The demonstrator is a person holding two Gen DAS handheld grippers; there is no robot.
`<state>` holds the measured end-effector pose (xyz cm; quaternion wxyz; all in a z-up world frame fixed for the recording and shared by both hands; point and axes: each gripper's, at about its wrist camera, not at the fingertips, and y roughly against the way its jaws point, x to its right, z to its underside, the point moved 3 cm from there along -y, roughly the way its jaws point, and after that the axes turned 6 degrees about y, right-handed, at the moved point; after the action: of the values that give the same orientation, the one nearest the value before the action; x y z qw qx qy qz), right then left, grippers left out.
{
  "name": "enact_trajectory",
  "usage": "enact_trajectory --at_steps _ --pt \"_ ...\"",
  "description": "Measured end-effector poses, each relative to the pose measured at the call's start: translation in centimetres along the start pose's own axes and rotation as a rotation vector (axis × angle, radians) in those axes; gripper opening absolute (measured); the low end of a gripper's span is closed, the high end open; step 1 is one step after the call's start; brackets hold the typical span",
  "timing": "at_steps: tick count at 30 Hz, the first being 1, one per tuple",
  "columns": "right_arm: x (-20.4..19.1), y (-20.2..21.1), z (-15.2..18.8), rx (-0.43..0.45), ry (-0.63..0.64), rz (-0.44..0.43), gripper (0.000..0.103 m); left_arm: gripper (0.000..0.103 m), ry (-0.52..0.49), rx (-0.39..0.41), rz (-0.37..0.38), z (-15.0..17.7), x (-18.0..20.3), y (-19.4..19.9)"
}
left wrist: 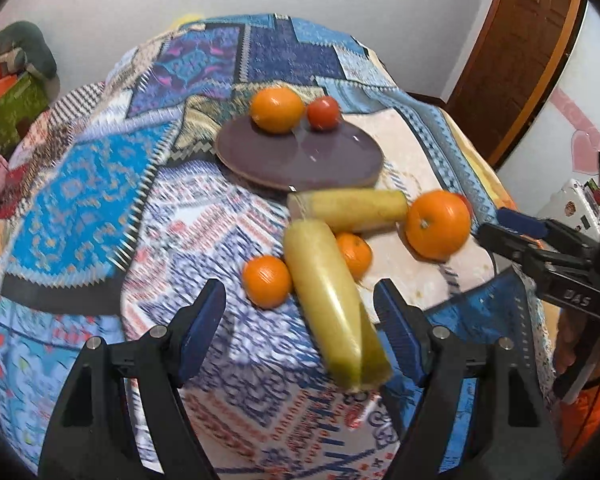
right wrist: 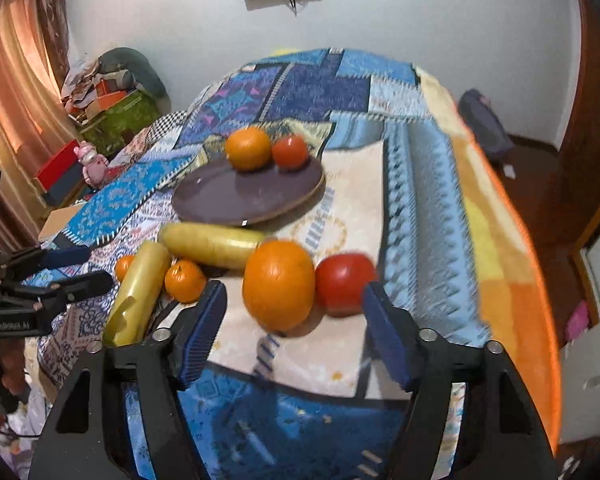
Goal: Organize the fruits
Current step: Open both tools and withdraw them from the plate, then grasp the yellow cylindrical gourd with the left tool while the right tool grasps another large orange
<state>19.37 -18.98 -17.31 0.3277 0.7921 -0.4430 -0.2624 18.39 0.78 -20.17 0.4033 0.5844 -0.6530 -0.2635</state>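
Facing the pile, only the right wrist view shows the near red fruit (right wrist: 345, 280).

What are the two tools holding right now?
Nothing. The left tool is open above the near yellow fruit, not pinching it. The right tool is open before the big orange, not gripping it.

A patchwork bedspread (right wrist: 308, 92) in blues, white and coral zigzags fills centre frame, edged orange at right. On it, a dull purple plate (right wrist: 236, 196) holds an orange (right wrist: 247, 148) and a red tomato (right wrist: 290, 151) — below lie two yellow-green gourds (right wrist: 212, 245), small oranges (left wrist: 267, 281) and black claws with blue pads (right wrist: 199, 334).
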Motion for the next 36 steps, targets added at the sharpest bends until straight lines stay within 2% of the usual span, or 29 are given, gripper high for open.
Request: enact_trajectory --at_steps 3,5,14,15,16,18,21,25,36 --pt "-0.3 -1.2 0.7 -0.036 -0.02 -0.029 0.052 0.069 -0.005 -0.023 0.018 0.7 0.7 -0.8" --pt "-0.4 -1.9 0.9 -0.051 -0.029 -0.042 0.049 0.064 -0.011 -0.041 0.026 1.1 1.1 -1.2" --pt "-0.3 -3.7 1.0 -0.069 -0.091 -0.057 0.049 0.063 0.025 -0.091 0.043 2.1 1.0 -3.3" --pt "-0.3 -3.8 1.0 -0.067 -0.094 -0.053 0.047 0.061 0.023 -0.085 0.037 2.0 1.1 -3.3" --pt "-0.3 -3.8 1.0 -0.065 -0.095 -0.051 0.047 0.056 0.019 -0.079 0.038 2.0 1.2 -3.4" --pt "-0.3 -3.6 1.0 -0.062 -0.093 -0.054 0.046 0.048 0.017 -0.08 0.058 1.9 1.4 -3.3" --pt "-0.4 -3.1 1.3 -0.064 -0.081 -0.059 0.046 0.046 0.0 -0.066 0.039 2.0 1.5 -3.0" --pt "-0.7 -1.6 2.0 -0.061 -0.051 -0.069 0.046 0.038 -0.018 -0.062 0.038 2.2 1.0 -1.9" --pt "-2.1 1.6 4.2 -0.099 0.002 -0.099 0.046 0.036 -0.088 -0.079 0.019 4.1 0.4 0.9"
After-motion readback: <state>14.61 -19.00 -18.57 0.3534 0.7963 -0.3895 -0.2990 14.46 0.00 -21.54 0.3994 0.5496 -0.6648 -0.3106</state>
